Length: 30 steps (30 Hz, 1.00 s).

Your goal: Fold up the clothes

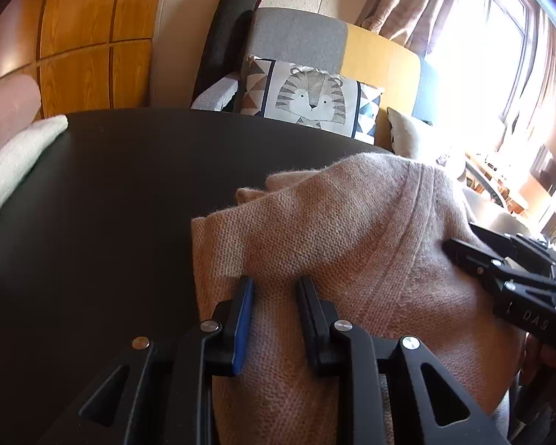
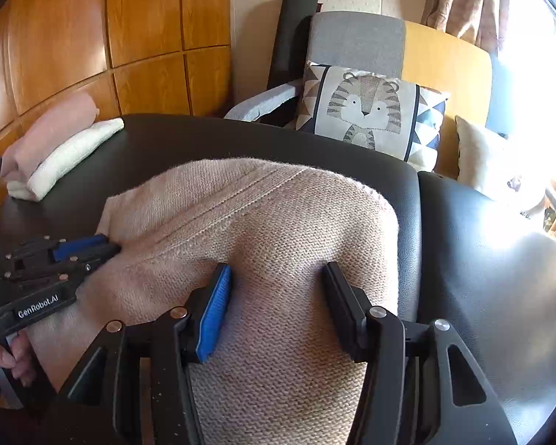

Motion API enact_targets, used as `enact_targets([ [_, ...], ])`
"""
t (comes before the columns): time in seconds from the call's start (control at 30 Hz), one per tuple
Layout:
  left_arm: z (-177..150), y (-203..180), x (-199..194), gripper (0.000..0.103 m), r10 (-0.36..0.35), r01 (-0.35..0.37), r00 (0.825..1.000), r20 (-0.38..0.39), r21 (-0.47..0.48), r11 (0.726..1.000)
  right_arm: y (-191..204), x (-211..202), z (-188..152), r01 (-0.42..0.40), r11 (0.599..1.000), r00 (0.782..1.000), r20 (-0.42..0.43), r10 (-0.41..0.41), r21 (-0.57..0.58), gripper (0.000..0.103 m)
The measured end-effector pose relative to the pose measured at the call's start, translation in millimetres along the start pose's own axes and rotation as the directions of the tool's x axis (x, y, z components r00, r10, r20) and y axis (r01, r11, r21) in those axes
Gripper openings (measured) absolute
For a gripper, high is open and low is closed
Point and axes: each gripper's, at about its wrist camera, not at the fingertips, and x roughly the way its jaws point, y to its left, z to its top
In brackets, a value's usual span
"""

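Observation:
A pale pink knit sweater [image 1: 352, 222] [image 2: 278, 215] lies bunched on a black leather surface [image 1: 111, 204] [image 2: 482, 259]. My left gripper [image 1: 274, 282] rests on the sweater's left part with its jaws a little apart; flat knit shows between the fingers and the pads do not pinch it. From the right wrist view the left gripper [image 2: 111, 246] touches the sweater's left edge. My right gripper [image 2: 276, 269] stands wide open over the sweater's right part, knit humped between its fingers. It shows in the left wrist view as the right gripper [image 1: 452, 246] at the sweater's right side.
A folded pink and white stack [image 2: 55, 148] [image 1: 15, 155] sits at the surface's far left. Behind the surface stands a grey chair with a tiger cushion [image 2: 367, 107] [image 1: 311, 96]. A seam [image 2: 419, 222] splits the black surface just right of the sweater. A hand [image 2: 3, 356] holds the left gripper.

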Motion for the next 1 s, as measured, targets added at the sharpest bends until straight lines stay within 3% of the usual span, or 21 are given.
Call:
enact_targets([
  [0.07, 3, -1, -3, 0.026, 0.014, -0.014, 1.000, -0.001, 0.001, 1.000, 3, -8, -2, -0.009, 1.000, 1.000, -0.002, 0.009, -0.016, 0.056],
  [0.17, 12, -6, -17, 0.024, 0.061, -0.061, 0.998, 0.007, -0.031, 0.998, -8, -16, -2, -0.053, 0.997, 0.999, 0.008, 0.052, 0.056, 0.056],
  [0.27, 23, -19, -37, 0.023, 0.021, -0.018, 0.996, 0.083, -0.042, 0.999, -17, -32, -3, -0.108, 0.982, 0.994, 0.031, 0.104, 0.152, 0.056],
  [0.37, 30, -34, -42, 0.024, -0.017, 0.016, 0.997, 0.081, 0.019, 1.000, -21, -46, -7, -0.164, 0.963, 0.986, 0.050, 0.157, 0.214, 0.056],
  [0.5, 25, -48, -20, 0.024, -0.003, 0.004, 1.000, -0.011, 0.101, 0.995, -8, -57, -15, -0.189, 0.969, 0.982, 0.031, 0.186, 0.158, 0.055],
  [0.57, 16, -46, -10, 0.024, 0.017, -0.012, 0.999, -0.045, 0.106, 0.994, 4, -55, -20, -0.150, 0.985, 0.989, -0.007, 0.151, 0.083, 0.054],
  [0.7, -2, -40, -13, 0.028, 0.050, -0.049, 0.999, -0.005, 0.170, 0.984, 26, -40, -28, -0.080, 0.995, 0.994, -0.081, 0.076, -0.052, 0.054],
  [0.8, -8, -37, -14, 0.030, 0.064, -0.065, 0.998, 0.010, 0.195, 0.979, 36, -35, -29, -0.040, 0.995, 0.996, -0.087, 0.032, -0.090, 0.056],
  [1.0, -13, -41, -9, 0.031, 0.043, -0.045, 0.999, 0.018, 0.124, 0.991, 36, -36, -30, -0.024, 0.996, 0.996, -0.087, 0.017, -0.081, 0.056],
])
